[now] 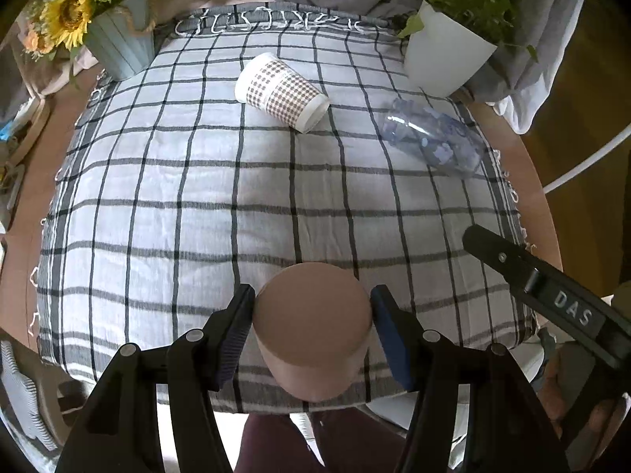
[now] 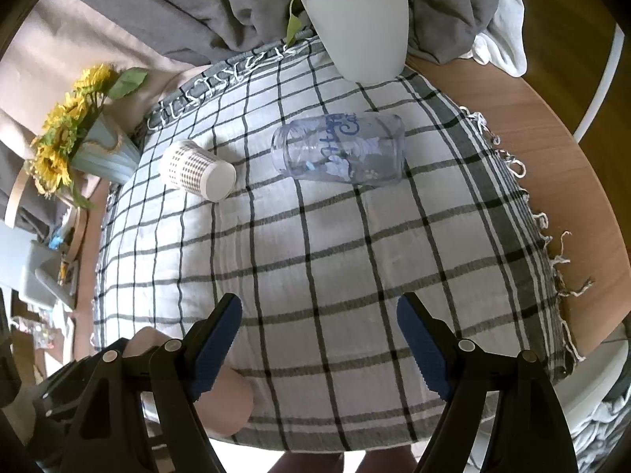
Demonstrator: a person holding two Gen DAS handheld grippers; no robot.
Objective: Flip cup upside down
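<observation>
A plain brown cup (image 1: pixel 311 327) stands between my left gripper's fingers, its flat base facing me, at the near edge of the checked cloth (image 1: pixel 197 197). My left gripper (image 1: pixel 311 315) is shut on it, both pads touching its sides. In the right wrist view the brown cup (image 2: pixel 228 406) shows at the lower left, partly hidden behind my fingers. My right gripper (image 2: pixel 319 339) is open and empty above the cloth (image 2: pixel 335 256). A patterned paper cup (image 1: pixel 280 92) (image 2: pixel 195 175) and a clear printed glass (image 1: pixel 434 144) (image 2: pixel 343 149) lie on their sides farther back.
A blue pot of sunflowers (image 1: pixel 118 43) (image 2: pixel 102 157) stands at the back left and a white pot with a green plant (image 1: pixel 445 55) (image 2: pixel 363 23) at the back right. The wooden table edge (image 2: pixel 552 157) curves along the right. The right gripper's arm (image 1: pixel 552 295) shows at right.
</observation>
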